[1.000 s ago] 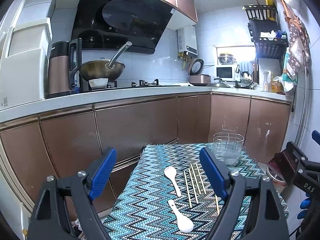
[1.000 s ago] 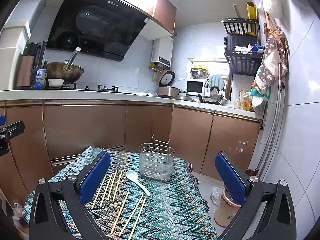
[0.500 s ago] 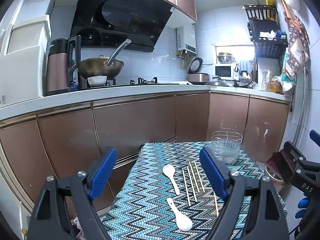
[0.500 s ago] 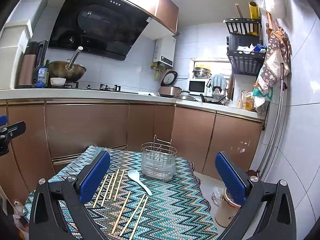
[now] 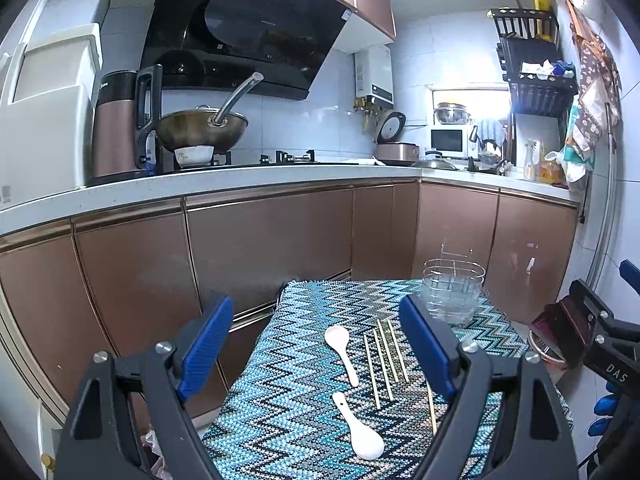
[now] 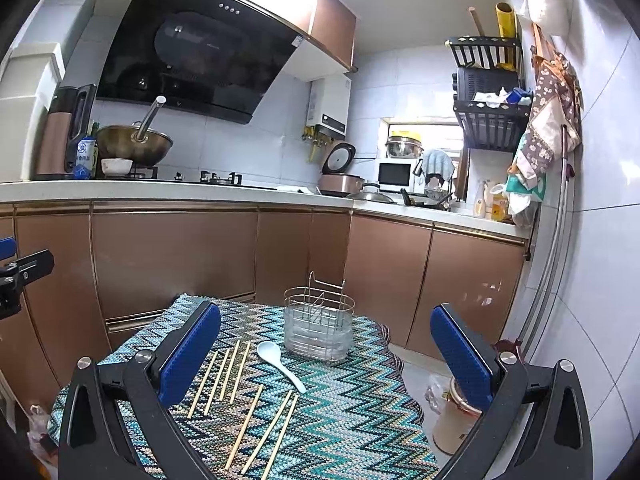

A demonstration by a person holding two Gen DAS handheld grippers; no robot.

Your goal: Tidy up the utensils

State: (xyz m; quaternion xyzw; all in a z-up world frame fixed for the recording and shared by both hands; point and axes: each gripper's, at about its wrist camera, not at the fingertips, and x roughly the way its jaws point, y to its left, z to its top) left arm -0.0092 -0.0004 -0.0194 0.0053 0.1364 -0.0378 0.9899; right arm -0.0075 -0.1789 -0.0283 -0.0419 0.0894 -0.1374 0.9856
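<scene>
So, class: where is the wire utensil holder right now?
The wire utensil holder stands at the table's far end in the right wrist view, just beyond the white spoon.

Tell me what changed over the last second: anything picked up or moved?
Nothing picked up. Both the left gripper and right gripper stay open and empty, drifting only slightly. The spoons, chopsticks and wire holder lie unmoved on the cloth.
</scene>
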